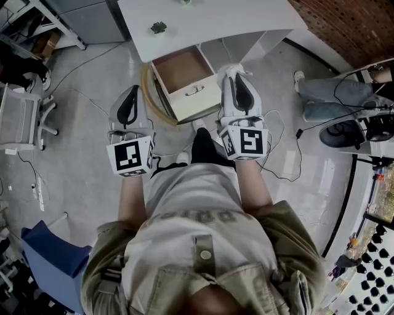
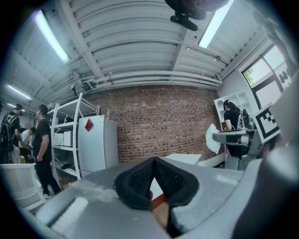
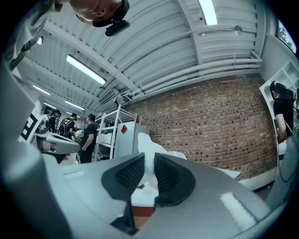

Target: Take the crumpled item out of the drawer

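Observation:
The drawer [image 1: 196,98] under the white table stands pulled out, and its brown bottom is bare. My right gripper [image 1: 236,75] hangs just right of the drawer's front, shut on a white crumpled item [image 1: 233,66]. In the right gripper view the crumpled item [image 3: 148,145] sticks up between the black pads [image 3: 169,177] of my right gripper [image 3: 149,163]. My left gripper [image 1: 133,90] is left of the drawer, shut with nothing in it. In the left gripper view my left gripper [image 2: 154,162] has its pads together, and the crumpled item [image 2: 212,138] shows at the right.
A white table [image 1: 209,18] carries a small green object [image 1: 159,27]. Cables trail over the grey floor. A blue chair [image 1: 49,258] stands at the lower left. Another person's legs [image 1: 320,98] are at the right. Ahead are people [image 2: 42,149], a white fridge [image 2: 96,144] and a brick wall.

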### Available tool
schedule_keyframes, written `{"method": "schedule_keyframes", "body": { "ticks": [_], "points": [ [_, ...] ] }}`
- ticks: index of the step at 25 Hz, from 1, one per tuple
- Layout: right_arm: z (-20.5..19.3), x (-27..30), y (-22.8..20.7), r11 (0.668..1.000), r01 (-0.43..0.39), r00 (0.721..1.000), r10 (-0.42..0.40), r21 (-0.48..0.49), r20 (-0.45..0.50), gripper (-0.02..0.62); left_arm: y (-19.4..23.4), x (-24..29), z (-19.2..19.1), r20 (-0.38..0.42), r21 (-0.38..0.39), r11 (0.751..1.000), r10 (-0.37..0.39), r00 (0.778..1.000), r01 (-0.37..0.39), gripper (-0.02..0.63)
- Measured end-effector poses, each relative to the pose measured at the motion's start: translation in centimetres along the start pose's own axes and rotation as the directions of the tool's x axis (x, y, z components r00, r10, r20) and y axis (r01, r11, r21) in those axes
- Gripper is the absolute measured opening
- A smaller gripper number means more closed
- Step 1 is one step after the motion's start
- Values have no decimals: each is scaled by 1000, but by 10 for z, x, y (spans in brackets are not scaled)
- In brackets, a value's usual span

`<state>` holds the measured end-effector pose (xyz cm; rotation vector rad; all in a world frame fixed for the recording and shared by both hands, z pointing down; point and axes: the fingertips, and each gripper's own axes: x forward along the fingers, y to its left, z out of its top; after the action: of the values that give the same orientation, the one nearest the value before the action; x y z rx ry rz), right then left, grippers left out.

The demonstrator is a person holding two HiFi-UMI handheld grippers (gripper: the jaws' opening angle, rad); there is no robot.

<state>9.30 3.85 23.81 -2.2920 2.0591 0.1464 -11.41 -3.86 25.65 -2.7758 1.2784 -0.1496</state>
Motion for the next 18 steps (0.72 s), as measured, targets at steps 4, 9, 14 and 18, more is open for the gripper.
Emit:
{"method": "schedule_keyframes", "body": {
  "ticks": [4,9,14,18],
  "points": [
    [-5,4,2,1000,2,1000,-2,-10,-31,51,5,0,-2,-7,2,1000,6,1000,-6,8],
    [-7,8,3,1000,-10,999,10,-7,-38,51,8,2,-4,-18,4,1000,15,1000,-15,8],
    [-6,9,3,1000,-21,999,20,-15,-37,51,8,3,-7,-24,3,1000,20,1000,-20,8],
    [-8,14,3,999,-26,999,26,-18,-38,51,12,8,-11,-29,-3,1000,21,999,-21,8]
  ]
}}
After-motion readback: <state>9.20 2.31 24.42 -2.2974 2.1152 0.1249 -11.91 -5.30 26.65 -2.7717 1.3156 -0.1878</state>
